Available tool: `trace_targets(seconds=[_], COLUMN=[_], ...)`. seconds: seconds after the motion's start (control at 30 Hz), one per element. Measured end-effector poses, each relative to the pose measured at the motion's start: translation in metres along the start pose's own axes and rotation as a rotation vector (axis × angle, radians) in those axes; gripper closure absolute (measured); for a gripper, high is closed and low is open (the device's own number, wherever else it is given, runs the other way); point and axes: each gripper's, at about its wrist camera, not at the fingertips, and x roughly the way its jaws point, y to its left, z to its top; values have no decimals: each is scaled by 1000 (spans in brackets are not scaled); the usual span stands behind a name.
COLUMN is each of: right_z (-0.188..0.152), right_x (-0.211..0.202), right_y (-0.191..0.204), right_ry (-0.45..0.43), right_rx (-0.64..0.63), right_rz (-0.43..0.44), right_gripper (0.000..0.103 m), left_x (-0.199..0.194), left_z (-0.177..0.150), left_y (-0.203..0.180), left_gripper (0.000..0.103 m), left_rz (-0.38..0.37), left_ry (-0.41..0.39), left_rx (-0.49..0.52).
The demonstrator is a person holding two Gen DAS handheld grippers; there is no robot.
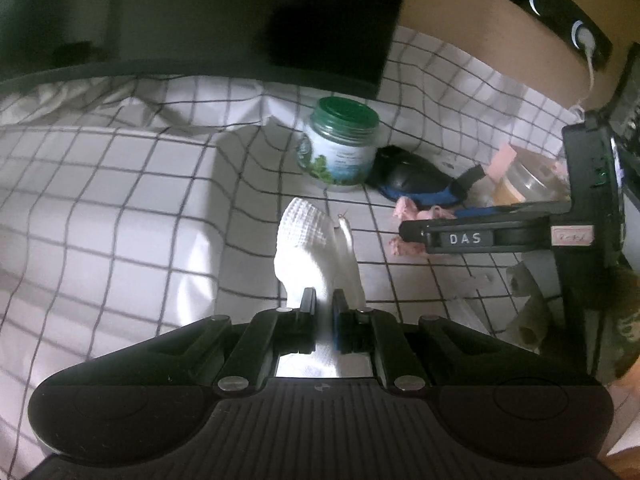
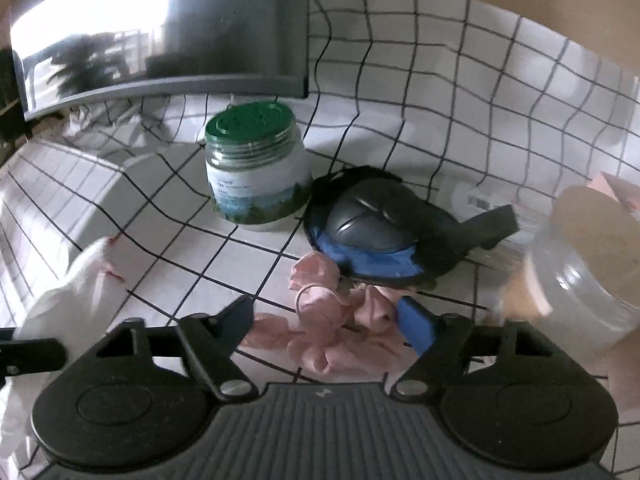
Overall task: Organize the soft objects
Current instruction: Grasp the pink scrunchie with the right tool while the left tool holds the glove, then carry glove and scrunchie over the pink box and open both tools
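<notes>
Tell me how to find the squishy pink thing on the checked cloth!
Start at the jar with the green lid on the checked cloth. Beside it a computer mouse lies on a blue and black pad. Just in front of that pad, between the open fingers of the right gripper, is the crumpled pink fabric, the only pink, ruffled thing there.

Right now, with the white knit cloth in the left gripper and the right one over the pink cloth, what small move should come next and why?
Probably close the right gripper on the pink cloth. Its jaws straddle the crumpled pile without pressing on it yet, while the left gripper is already shut on the white knit cloth, so that side seems done. Closing low should avoid the mouse just beyond.
</notes>
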Motion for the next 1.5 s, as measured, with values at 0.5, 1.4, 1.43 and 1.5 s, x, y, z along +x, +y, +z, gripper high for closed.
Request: trace_targets(seconds=[0.5,1.4,1.43,1.5], right_z=[47,81,77,70], right_x=[-84,-253,-253,-250], right_y=[-16,-275,-282,-293], right_ry=[-111,-455,-451,-442], right_rx=[-52,186,196,216], right_rz=[173,-201,-202,-195], right_gripper=[95,95,95,95], left_x=[-24,84,95,119], left_z=[43,185,181,173], left_y=[4,-292,-305,-327], left_gripper=[93,93,93,92], left_rz=[108,-381,-397,-419], left_ry=[-135,-201,-180,-137], left_rx=[-94,219,224,228])
